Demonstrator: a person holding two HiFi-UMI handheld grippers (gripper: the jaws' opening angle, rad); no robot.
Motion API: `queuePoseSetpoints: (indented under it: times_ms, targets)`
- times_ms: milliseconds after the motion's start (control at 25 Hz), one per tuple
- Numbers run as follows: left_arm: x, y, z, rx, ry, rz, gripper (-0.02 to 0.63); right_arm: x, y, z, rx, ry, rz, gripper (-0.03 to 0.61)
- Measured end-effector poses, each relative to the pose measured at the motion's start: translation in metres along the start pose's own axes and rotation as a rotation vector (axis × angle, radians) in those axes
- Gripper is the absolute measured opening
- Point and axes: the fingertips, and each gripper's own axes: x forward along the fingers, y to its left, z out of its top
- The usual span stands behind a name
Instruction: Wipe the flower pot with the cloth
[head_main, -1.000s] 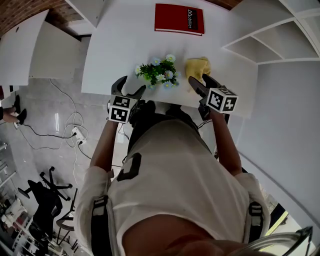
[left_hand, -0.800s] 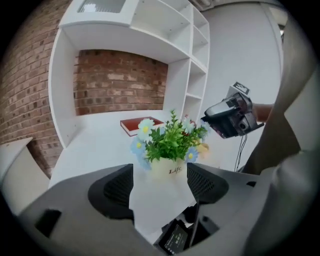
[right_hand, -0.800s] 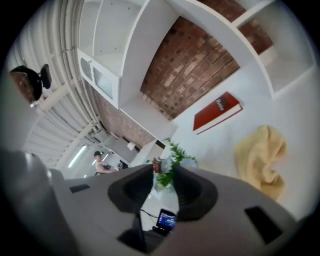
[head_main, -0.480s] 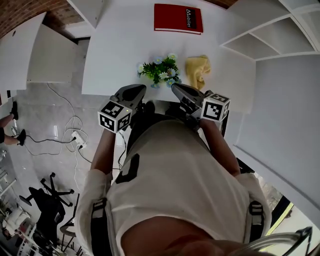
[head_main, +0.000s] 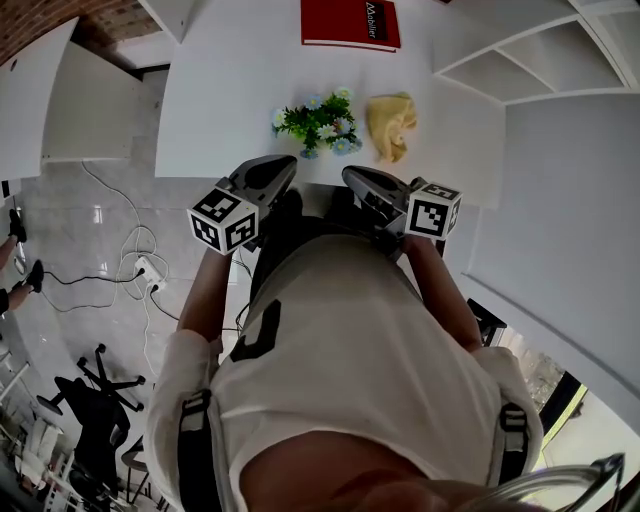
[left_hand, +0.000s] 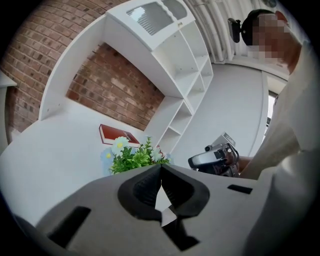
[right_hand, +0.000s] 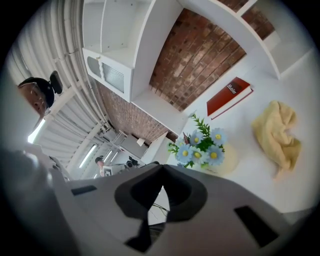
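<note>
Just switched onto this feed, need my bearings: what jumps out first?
A small pot of blue and white flowers stands midway on the white table, a crumpled yellow cloth lying just right of it, apart. A red hardcover book lies at the far edge. The left gripper and right gripper hover shut and empty over the near edge.

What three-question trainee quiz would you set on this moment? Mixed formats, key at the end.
1. Multiple choice: in the head view, on which side of the cream flower pot with blue daisies does the crumpled yellow cloth lie? A: picture left. B: picture right. C: draped over it.
2. True or false: the left gripper holds the cloth.
3. Fill in: the right gripper has its jaws ___, with nothing between them.
Key: 1 B; 2 false; 3 shut.
</note>
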Motion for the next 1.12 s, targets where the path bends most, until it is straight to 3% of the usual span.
queuePoseSetpoints:
  times_ms: [360,560,880,1120]
  targets:
    - [-0.007,-0.027,-0.005,0.085,0.035,0.039,0.021,-0.012,0.004,-0.003,-0.006,-0.030,0.058,0.011]
    - [0.001,-0.047,-0.013,0.059,0.043,0.092,0.021,-0.041,0.002,-0.012,-0.039,-0.036,0.067,0.011]
    - [0.022,-0.104,-0.025,0.066,0.040,0.081,0.021,-0.102,-0.006,-0.032,-0.035,-0.072,0.070,0.011]
    - [0.046,-0.156,-0.064,0.069,0.105,0.050,0.021,-0.148,-0.016,-0.055,0.009,-0.121,0.074,0.011]
